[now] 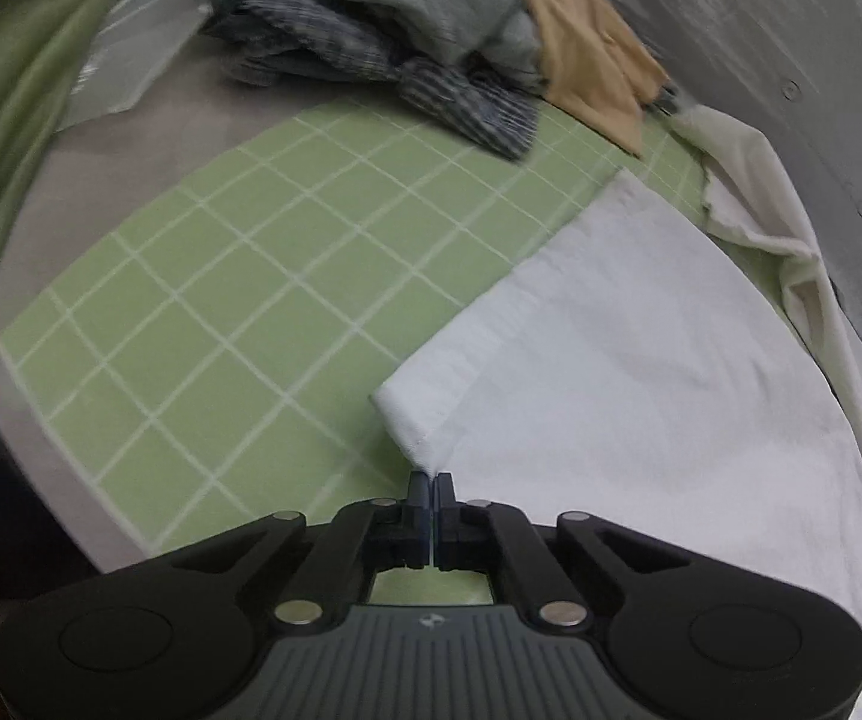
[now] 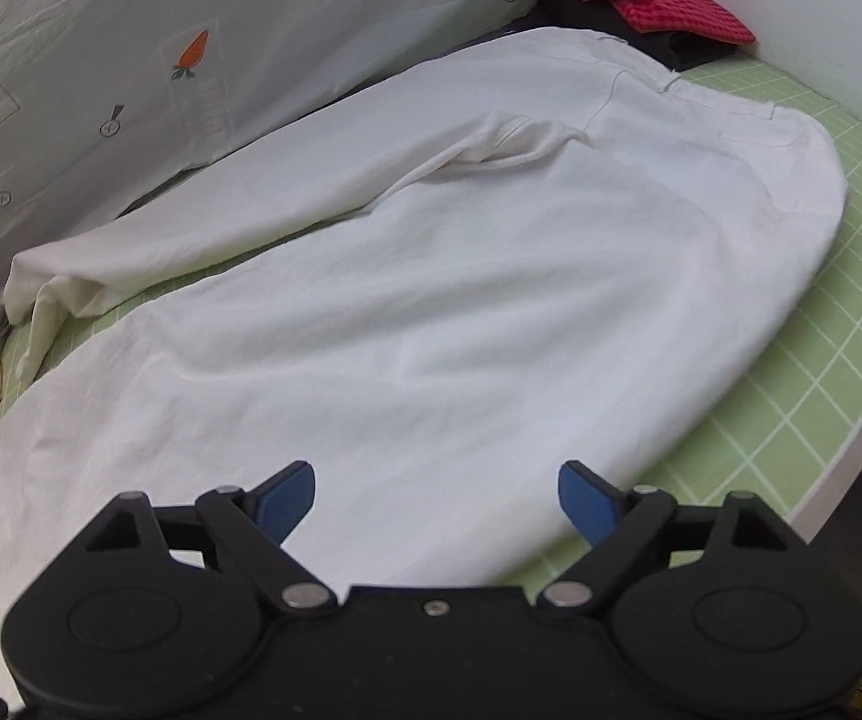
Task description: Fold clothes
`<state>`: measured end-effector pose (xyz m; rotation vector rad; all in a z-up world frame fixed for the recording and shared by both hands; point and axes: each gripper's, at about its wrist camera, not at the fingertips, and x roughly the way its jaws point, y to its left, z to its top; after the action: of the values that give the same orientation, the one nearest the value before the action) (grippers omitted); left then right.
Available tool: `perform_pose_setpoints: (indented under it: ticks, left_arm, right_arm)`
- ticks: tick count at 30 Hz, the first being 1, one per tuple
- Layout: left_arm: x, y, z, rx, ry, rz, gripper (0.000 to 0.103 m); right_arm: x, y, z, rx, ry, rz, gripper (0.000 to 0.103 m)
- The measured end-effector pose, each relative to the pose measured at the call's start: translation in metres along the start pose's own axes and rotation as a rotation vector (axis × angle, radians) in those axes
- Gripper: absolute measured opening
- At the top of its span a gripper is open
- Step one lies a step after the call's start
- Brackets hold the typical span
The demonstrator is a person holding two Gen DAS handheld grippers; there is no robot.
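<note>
- Shirt first: one white shirt point(image 2: 431, 300) lies spread over the green grid mat point(image 1: 221, 312), one sleeve folded back along its far side against the pale sheet behind.
- Left gripper point(image 1: 431, 489) has its fingers pressed tight together right at the folded bottom corner of that white shirt; the corner's tip runs down to the fingertips, and it looks like they're pinching the hem, though the contact itself is half hidden.
- Right gripper point(image 2: 437, 495) hangs over the near edge of the shirt, its two blue pads point(image 2: 287, 495) spread wide, nothing between them.
- Containers: one clear plastic bin or lid point(image 1: 131, 54) shows at the far left of the left wrist view, beside the heap; blur keeps me from saying what is in it.
- Heap of unfolded clothes point(image 1: 383, 30) at the far end of the mat: I count at least three pieces, a grey-green one on top, a dark striped one point(image 1: 467, 108) spilling onto the mat, and a tan one point(image 1: 593, 60) draped to the right.
- One red checked cloth point(image 2: 653, 6), folded, sits on a dark item at the mat's far right corner in the right wrist view.
- One pale sheet with a carrot print point(image 2: 194, 54) stands behind the shirt.
- One plain green fabric point(image 1: 17, 78) hangs at the left edge.
</note>
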<state>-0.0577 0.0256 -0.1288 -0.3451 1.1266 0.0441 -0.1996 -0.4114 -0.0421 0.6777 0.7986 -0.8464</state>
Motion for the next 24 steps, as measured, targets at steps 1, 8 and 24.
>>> perform_pose_setpoints:
  ticks: [1, 8, 24]
  left_arm:
    - [-0.003, 0.013, 0.002, -0.03, -0.003, 0.022, 0.002]
    - [-0.019, 0.065, 0.011, -0.172, -0.008, 0.09, 0.005]
    - [-0.061, -0.101, -0.013, 0.139, -0.139, 0.018, 0.068]
  right_arm:
    - [0.001, 0.001, -0.002, 0.0, 0.006, 0.003, 0.089]
    - [0.008, 0.003, -0.004, 0.016, 0.024, 0.049, 0.089]
    - [0.021, -0.105, 0.063, 0.176, -0.077, 0.013, 0.097]
